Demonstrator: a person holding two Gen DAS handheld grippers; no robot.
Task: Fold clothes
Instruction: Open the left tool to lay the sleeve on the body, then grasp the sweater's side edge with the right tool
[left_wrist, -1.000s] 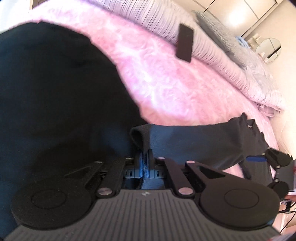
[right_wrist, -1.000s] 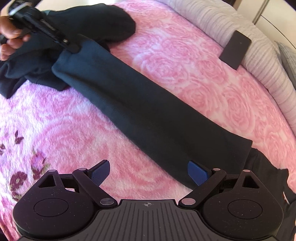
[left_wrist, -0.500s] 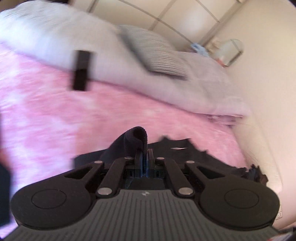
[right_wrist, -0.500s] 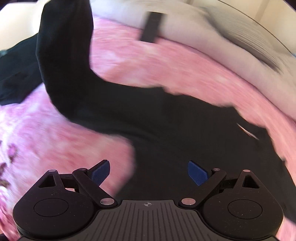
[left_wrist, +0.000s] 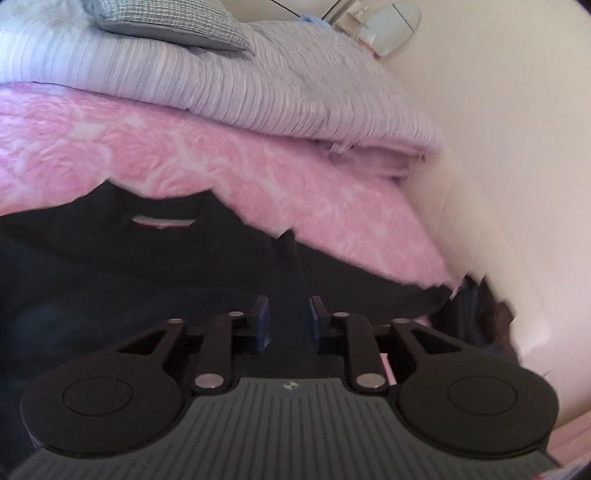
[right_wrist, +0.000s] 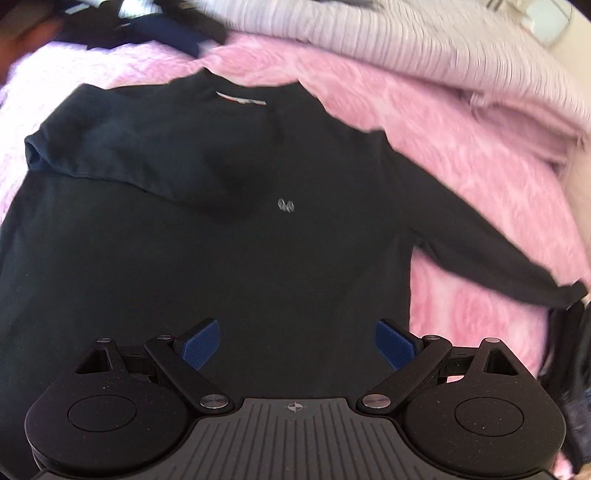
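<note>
Black sweater lies flat on the pink bed cover, one sleeve folded across the chest. Left tongs have just been opening, nothing pinched (pads slightly apart). Right tongs spread wide, empty, above the hem.

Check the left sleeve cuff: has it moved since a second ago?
Yes. The left sleeve was stretched out over the pink blanket; it now lies folded across the sweater's chest. The left claw has just been opening, nothing pinched.
</note>
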